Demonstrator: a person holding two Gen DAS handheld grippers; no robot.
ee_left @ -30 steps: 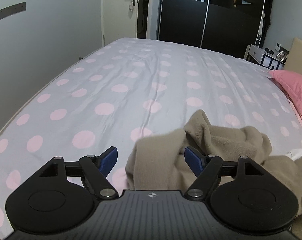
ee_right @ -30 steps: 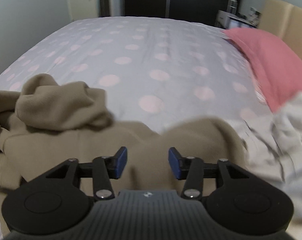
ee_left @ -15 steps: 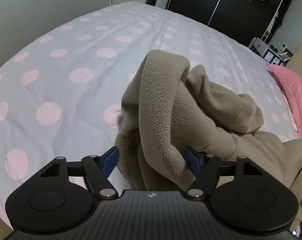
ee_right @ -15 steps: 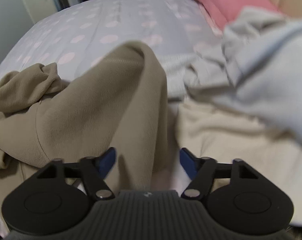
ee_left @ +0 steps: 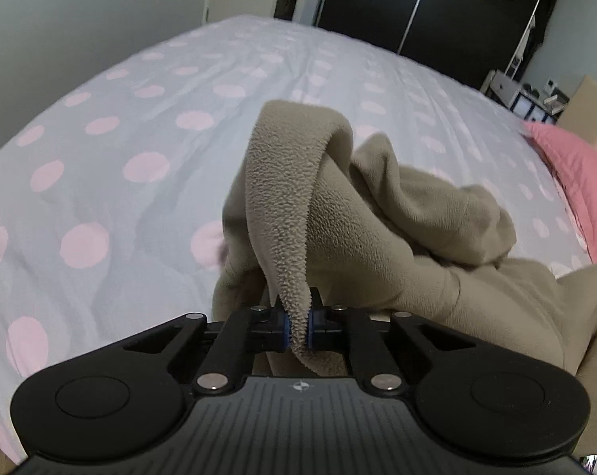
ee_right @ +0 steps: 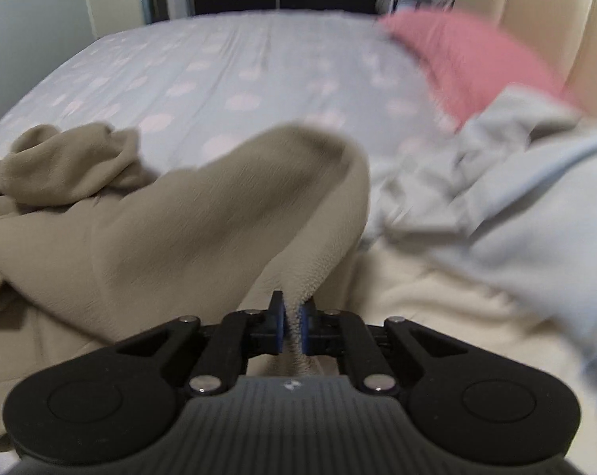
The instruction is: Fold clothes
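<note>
On polka-dot bed, both grippers' fingers clamping beige fleece, pink pillow, pale clothes pile alongside

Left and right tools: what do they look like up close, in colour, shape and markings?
Both match. The left tool and right tool have matte black linkage arms with silver pivot pins, blue pads on the fingertips, two round black discs at the sides, and a ribbed dark-grey body bearing a small white emblem. No cables or sleeves are in view.
</note>
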